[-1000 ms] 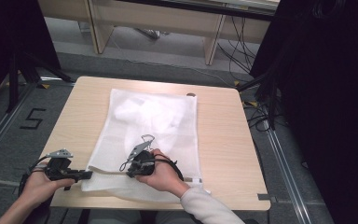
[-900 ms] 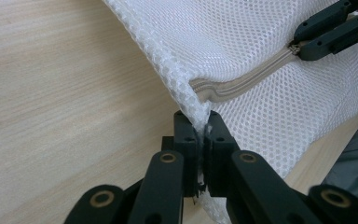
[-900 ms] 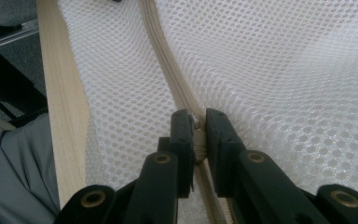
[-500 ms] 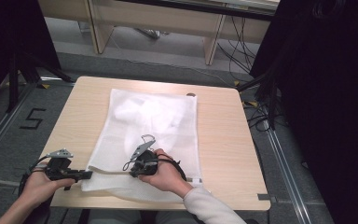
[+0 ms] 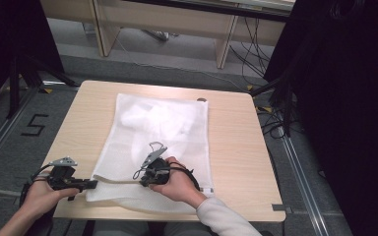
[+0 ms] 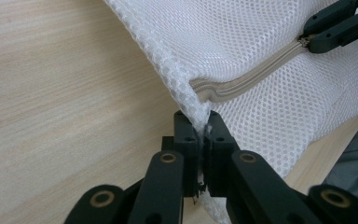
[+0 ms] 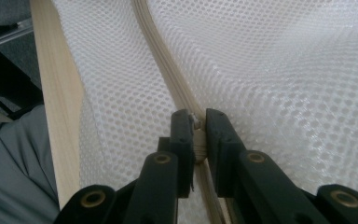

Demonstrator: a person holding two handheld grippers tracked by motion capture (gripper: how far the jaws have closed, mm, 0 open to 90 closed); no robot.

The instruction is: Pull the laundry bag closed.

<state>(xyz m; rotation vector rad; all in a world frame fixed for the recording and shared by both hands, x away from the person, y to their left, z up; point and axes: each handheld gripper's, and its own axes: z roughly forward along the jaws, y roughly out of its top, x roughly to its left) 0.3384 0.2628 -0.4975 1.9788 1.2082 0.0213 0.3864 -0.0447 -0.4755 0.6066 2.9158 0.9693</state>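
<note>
Wooden table (image 5: 231,147) on a grey floor, white mesh bag (image 5: 162,132) lying flat across it. Left gripper (image 6: 203,135) at the near left corner, jaws clamped on the bag's corner edge beside the zipper (image 6: 247,77) end. Right gripper (image 7: 197,122) along the near edge, jaws pinched on the zipper pull (image 7: 197,125).

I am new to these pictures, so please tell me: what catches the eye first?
A white mesh bag lies flat on the table. The left tongs pinch the bag's near corner, and the right tongs are shut on its zipper pull along the near edge.
</note>
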